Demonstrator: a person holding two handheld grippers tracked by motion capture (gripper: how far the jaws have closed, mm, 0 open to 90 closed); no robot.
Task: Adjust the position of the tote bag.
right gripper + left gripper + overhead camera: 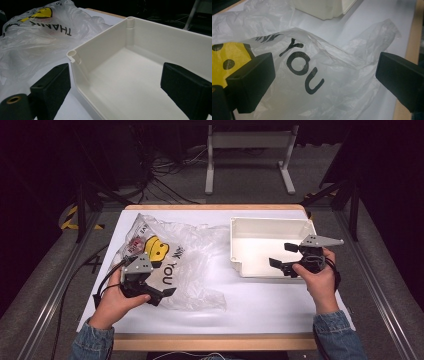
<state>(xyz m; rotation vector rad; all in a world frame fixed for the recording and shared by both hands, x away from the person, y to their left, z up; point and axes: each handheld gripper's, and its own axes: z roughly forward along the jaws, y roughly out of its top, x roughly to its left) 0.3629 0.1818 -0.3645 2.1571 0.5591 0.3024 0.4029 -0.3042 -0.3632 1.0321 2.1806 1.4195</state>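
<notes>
left tongs (pixel 161 296) apart over plastic bag (pixel 190 265), poised to pinch; right tongs (pixel 283 256) apart at white bin (pixel 240 242), steadying

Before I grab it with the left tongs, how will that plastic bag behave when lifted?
The plastic bag is thin, see-through and creased, so it will likely sag and bunch, and weigh very little. Its glossy film may slip between the open left tongs unless a fold is pinched.

Behind the white table (pixel 260 312): grey metal stand (pixel 248 142), tangled floor cables (pixel 165 167).
</notes>
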